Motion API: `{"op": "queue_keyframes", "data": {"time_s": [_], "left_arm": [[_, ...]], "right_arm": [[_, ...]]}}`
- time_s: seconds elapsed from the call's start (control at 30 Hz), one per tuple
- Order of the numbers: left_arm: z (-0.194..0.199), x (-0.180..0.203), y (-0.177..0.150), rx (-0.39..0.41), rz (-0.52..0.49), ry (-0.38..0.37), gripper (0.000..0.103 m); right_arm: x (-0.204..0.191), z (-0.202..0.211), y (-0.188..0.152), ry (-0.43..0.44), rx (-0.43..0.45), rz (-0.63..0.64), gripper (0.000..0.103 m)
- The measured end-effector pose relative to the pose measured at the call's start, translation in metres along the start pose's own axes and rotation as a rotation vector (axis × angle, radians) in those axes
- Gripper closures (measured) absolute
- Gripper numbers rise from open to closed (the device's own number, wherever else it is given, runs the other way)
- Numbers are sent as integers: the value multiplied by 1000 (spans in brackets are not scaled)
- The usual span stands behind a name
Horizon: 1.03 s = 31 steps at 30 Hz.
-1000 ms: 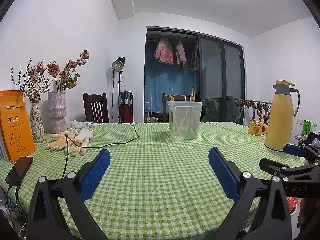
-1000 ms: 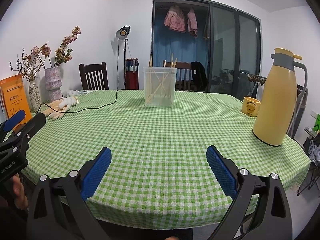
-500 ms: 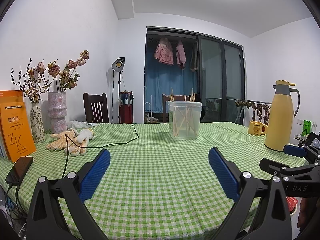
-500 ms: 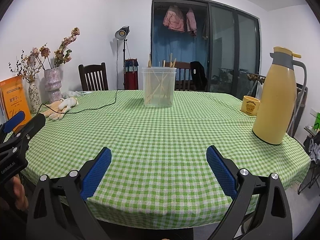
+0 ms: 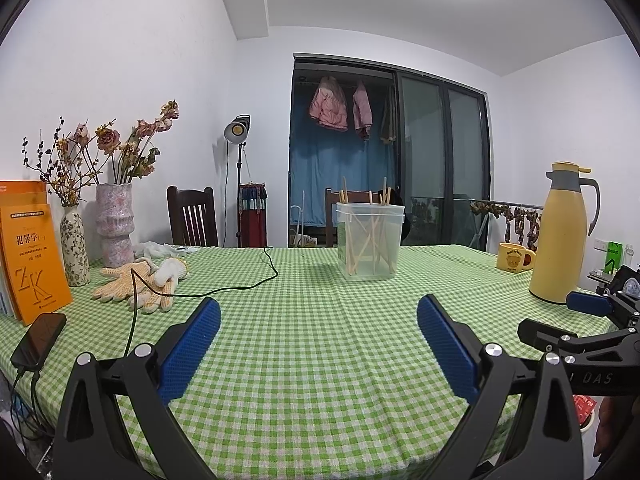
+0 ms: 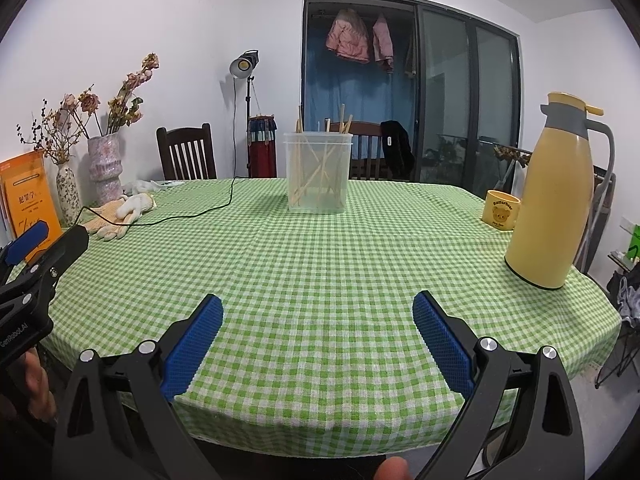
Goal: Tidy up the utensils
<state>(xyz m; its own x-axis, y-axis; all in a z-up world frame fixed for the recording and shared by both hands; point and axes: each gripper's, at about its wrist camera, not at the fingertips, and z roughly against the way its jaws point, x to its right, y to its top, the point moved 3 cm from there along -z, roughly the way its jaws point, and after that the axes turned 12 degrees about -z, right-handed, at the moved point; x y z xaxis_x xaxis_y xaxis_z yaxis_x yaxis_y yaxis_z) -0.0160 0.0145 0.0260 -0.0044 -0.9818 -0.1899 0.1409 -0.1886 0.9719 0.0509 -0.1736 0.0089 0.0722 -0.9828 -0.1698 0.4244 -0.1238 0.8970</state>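
1. Left wrist view: my left gripper (image 5: 319, 344) hovers low over the near edge of the counter (image 5: 304, 340), fingers (image 5: 190, 354) spread wide, holding nothing. The clear plastic container (image 5: 370, 240) stands upright well ahead at mid-counter, with wooden chopsticks (image 5: 362, 240) leaning crossed inside, tips above the rim. My right gripper (image 5: 580, 320) shows at the right edge.
2. Right wrist view: my right gripper (image 6: 318, 340) also has its fingers (image 6: 442, 346) spread and empty. The container (image 6: 318, 172) lies well ahead; the yellow thermos (image 6: 554, 200) stands apart, right.
3. Handling, as I judge: the chopsticks are light, stiff, smooth and prone to roll; pinch mid-shaft above the rim. The container looks light and tippable.
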Motion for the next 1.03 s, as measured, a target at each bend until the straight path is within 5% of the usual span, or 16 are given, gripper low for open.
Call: {"op": "queue_keyframes", "data": {"time_s": [0.8,1.03], "left_arm": [[-2,1,-3,-27,14,-1,7],[-38,-4,2,-53,17,-6,7]], "right_arm": [[3,-3,-2,-4,-11,-4,11],[9,-36,12,-19,-8,-18,11]]}}
